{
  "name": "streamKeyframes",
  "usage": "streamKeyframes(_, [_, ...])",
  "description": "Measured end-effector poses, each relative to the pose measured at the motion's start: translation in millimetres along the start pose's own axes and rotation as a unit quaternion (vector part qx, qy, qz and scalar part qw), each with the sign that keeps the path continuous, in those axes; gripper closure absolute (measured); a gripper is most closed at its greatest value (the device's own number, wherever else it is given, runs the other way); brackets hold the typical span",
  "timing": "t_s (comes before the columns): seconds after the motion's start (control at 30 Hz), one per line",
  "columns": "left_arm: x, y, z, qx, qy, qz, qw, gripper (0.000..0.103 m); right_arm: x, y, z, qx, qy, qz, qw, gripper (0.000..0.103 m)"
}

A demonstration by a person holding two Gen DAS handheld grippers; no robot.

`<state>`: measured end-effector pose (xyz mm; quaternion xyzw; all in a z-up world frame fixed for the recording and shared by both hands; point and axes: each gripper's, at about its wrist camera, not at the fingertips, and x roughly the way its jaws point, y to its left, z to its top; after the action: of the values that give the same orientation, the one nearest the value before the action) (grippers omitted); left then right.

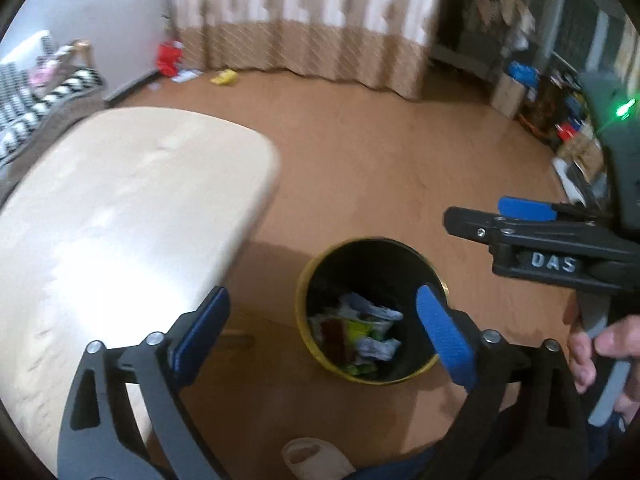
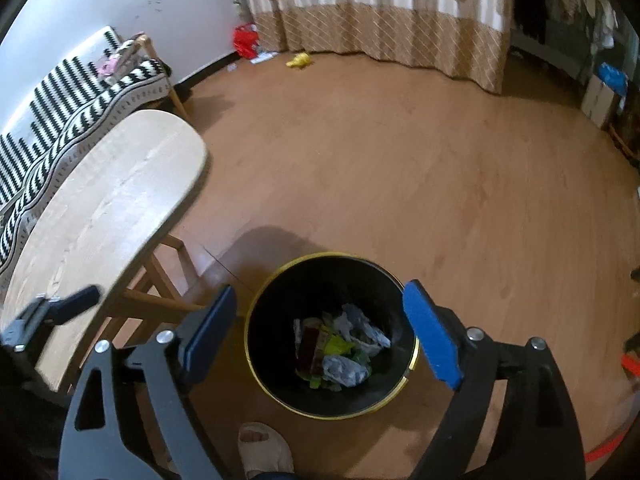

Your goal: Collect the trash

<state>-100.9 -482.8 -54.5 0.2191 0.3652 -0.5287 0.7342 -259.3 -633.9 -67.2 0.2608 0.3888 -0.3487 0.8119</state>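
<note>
Round black waste bin with a yellow rim [image 2: 332, 336] stands on the brown wood-look floor [image 2: 400, 160], just beside the leg of the pale oval wooden table [image 2: 100, 208]. Inside, at the bottom: crumpled white paper and green and red wrappers [image 2: 340, 354]. No loose trash shows on the tabletop in either view.

Right gripper [image 2: 324, 336]: blue-padded jaws spread wide, nothing between them, hanging directly above the bin mouth, looking down into it. Left gripper [image 1: 324, 332]: jaws also spread wide and empty; the bin sits slightly toward 1 o'clock of its centreline, with the table at 10 o'clock. In the left view the right gripper's black body enters from 3 o'clock.

Remaining candidate: a small yellow crumpled item [image 2: 298, 60] on the floor at about 12 o'clock, near the foot of the beige patterned curtain [image 2: 380, 20], well apart from both grippers; red bag [image 2: 245, 42] just to its left. Long axis of the yellow item cannot be told at this range.

Judgement: neither gripper is clearly nearer; the next move calls for walking toward 12 o'clock.
</note>
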Motion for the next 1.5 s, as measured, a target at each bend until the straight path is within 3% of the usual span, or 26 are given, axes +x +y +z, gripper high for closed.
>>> streamKeyframes(0.17, [-61, 59, -20, -0.04, -0.035, 0.096, 0.9939, 0.007, -13, 53, 13, -0.029, -0.024, 0.039, 0.999, 0.01])
streamKeyframes(0.37, [-137, 155, -71, -0.143, -0.044, 0.211, 0.966, 0.007, -27, 177, 8, -0.133, -0.029, 0.112, 0.984, 0.007])
streamKeyframes(0.53, [-206, 231, -130, -0.231, -0.045, 0.293, 0.9265, 0.007, -43, 297, -18, -0.234, -0.028, 0.181, 0.955, 0.007])
streamKeyframes(0.8, [-286, 297, -229, -0.355, -0.041, 0.356, 0.8634, 0.007, -62, 444, -75, -0.342, -0.024, 0.246, 0.907, 0.007])
streamKeyframes(0.93, [-311, 316, -263, -0.381, -0.04, 0.375, 0.844, 0.007, -67, 489, -103, -0.371, -0.023, 0.259, 0.891, 0.007])
streamKeyframes(1.13, [-324, 340, -290, -0.404, -0.03, 0.389, 0.8275, 0.007, -62, 529, -127, -0.403, -0.036, 0.252, 0.879, 0.007])
streamKeyframes(1.27, [-323, 347, -294, -0.409, -0.029, 0.392, 0.8236, 0.007, -55, 533, -134, -0.412, -0.031, 0.252, 0.875, 0.007])
streamKeyframes(1.5, [-322, 346, -296, -0.407, -0.029, 0.393, 0.824, 0.007, -48, 540, -136, -0.413, -0.025, 0.251, 0.875, 0.007])
